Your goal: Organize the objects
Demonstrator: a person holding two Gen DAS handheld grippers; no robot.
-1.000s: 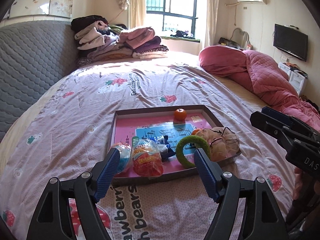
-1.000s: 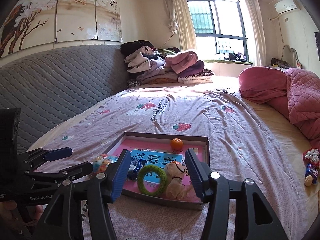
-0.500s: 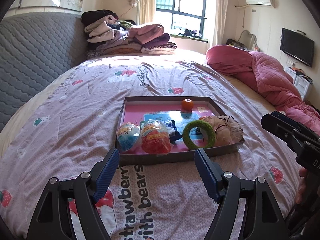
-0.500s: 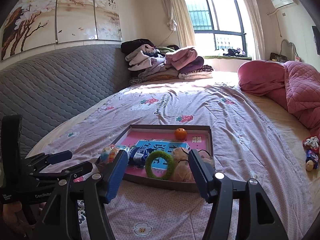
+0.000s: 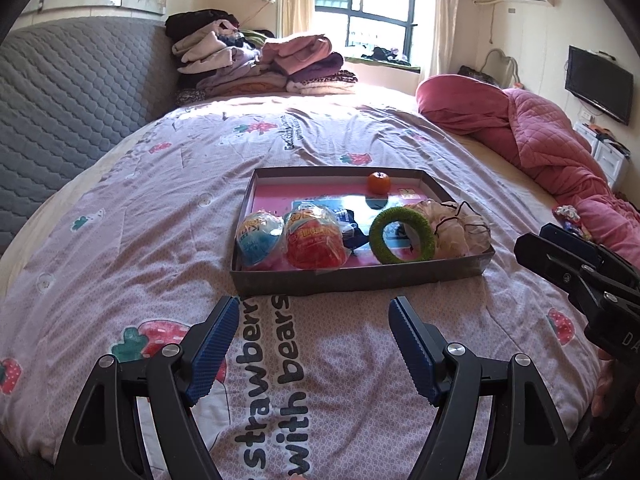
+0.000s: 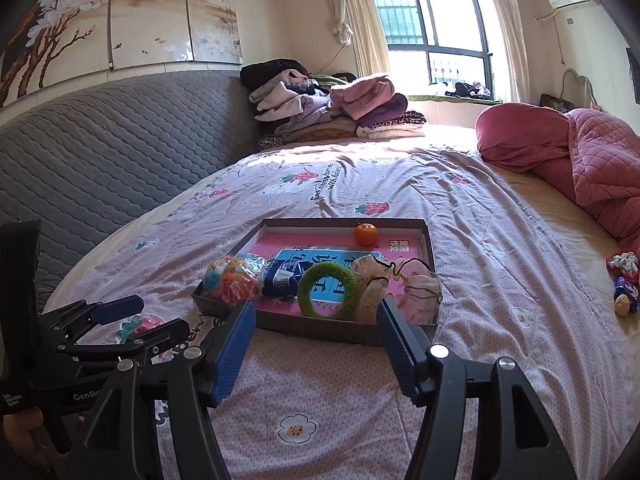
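both the left gripper [image 5: 314,306] and right gripper [image 6: 316,312] hang spread and empty before the tray's [image 5: 360,278] near edge, bare bedspread [image 5: 120,240] around.

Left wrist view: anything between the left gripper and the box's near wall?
No. Only bare strawberry-print bedspread lies between the open left gripper and the box, clearest in the left wrist view.

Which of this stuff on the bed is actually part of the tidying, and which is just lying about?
Part of the job:
tray
green ring
orange
red packet
blue packet
mesh bag

Lying about:
clothes pile
pink quilt
TV
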